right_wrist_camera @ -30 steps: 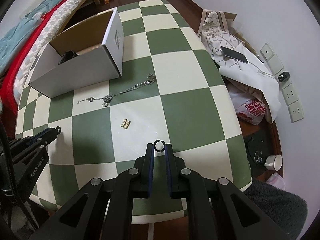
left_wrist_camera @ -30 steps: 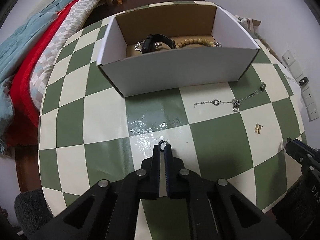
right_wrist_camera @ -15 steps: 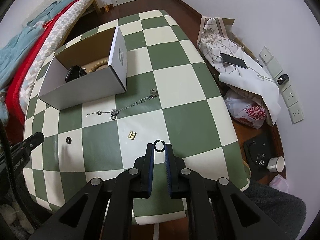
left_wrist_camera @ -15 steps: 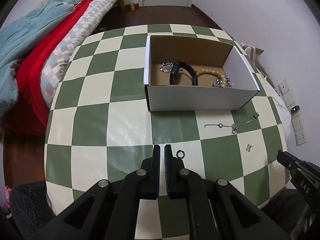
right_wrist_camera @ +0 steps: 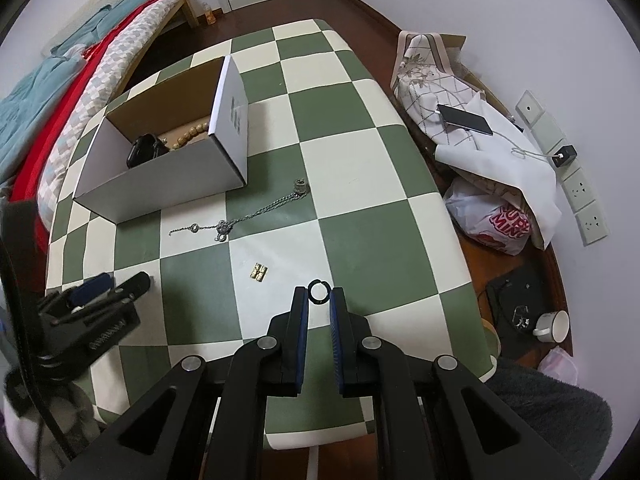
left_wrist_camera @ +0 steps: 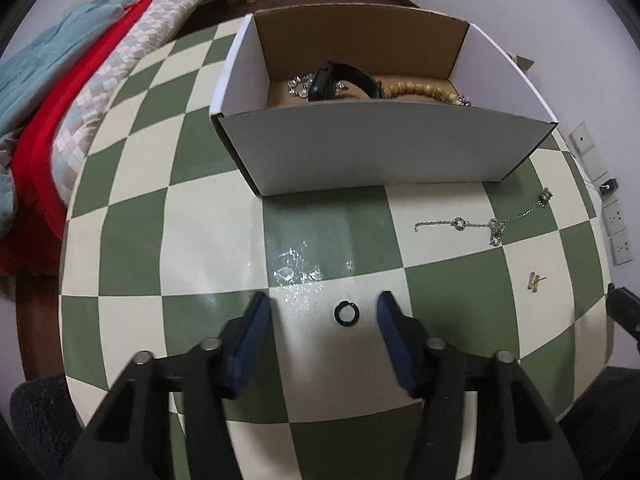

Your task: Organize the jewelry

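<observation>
White cardboard box on checkered tabletop. Left gripper fingers opening, straddling small black ring, lying free before box. Right gripper fingers pinch second black ring. Rings light, stiff, slippery; pinch across rim.

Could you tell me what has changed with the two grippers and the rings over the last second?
The left gripper let go of its black ring, which now lies on the table between its opening jaws. The right gripper stays shut on its own ring. The silver chain, gold earring and box are unmoved.
</observation>
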